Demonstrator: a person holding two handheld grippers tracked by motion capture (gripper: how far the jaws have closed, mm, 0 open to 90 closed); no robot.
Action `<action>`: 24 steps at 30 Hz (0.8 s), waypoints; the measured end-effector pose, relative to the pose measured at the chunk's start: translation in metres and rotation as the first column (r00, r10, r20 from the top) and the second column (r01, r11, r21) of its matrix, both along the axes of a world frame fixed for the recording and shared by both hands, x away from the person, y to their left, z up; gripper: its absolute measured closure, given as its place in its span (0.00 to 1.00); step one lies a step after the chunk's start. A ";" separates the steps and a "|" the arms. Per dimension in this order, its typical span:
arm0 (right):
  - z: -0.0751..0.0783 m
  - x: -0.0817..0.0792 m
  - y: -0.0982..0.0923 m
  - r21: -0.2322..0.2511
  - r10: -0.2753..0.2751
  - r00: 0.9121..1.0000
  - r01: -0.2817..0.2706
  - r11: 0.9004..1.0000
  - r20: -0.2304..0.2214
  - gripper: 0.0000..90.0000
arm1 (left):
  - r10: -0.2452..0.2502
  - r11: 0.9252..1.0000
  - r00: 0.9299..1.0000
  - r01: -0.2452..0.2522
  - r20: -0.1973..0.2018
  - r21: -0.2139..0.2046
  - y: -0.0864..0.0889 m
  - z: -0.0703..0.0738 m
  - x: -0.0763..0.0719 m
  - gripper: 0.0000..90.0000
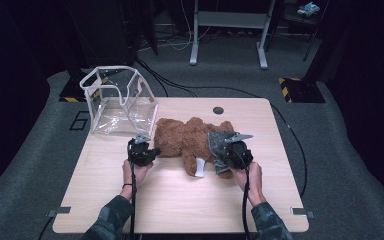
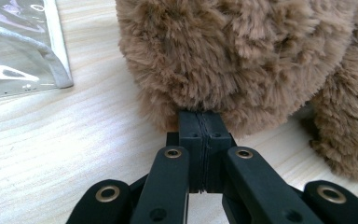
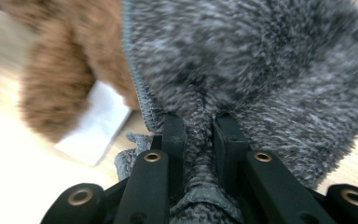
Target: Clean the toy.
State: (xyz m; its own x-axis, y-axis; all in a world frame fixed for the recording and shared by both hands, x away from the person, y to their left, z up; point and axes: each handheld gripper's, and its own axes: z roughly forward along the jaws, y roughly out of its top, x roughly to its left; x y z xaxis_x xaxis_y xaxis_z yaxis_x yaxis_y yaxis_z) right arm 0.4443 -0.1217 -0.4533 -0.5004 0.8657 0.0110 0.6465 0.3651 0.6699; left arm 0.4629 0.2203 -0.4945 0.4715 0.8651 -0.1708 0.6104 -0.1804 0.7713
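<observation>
Right gripper view is showing the grey knitted garment [image 3: 261, 70] bunched between my jaws — my right gripper [image 3: 200, 135] is clamping a fold of it, the fabric filling the gap between the pads. The garment is sitting on one end of the brown teddy bear [image 1: 187, 140], which is lying on its side in the middle of the wooden table [image 1: 180, 200], with a white tag [image 3: 95, 123] sticking out beside a furry limb.

In the left gripper view my left gripper [image 2: 205, 135] is resting with its jaws fully together, their tips pressing into the fur at the bear's edge; I cannot tell whether a tuft is pinched there or whether I am only pushing against it. In the high view that gripper is sitting at the bear's left end, with the right one at the grey end.

I judge that I am working the garment along the bear — either pulling it on or drawing it off — while the left side is steadying the toy. The next move is calling for a firm hold on the left and a slow pull on the right, so that the knit slides rather than dragging the bear.

The clear plastic bag [image 1: 120, 100] is standing open near the table's far left corner, just beyond the bear.
</observation>
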 end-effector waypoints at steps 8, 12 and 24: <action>-0.011 0.002 -0.021 -0.004 -0.064 0.998 0.064 0.998 -0.012 0.86 | -0.001 1.000 1.000 0.001 0.000 -0.001 -0.001 0.001 -0.001 0.99; -0.011 0.002 -0.030 -0.027 -0.085 0.996 0.084 0.996 -0.014 0.86 | -0.003 1.000 1.000 0.003 0.001 -0.004 0.000 0.000 0.000 0.99; -0.006 -0.001 -0.049 0.003 -0.132 0.991 0.132 0.991 -0.006 0.86 | -0.006 1.000 1.000 0.006 -0.002 0.005 0.000 0.000 0.000 0.99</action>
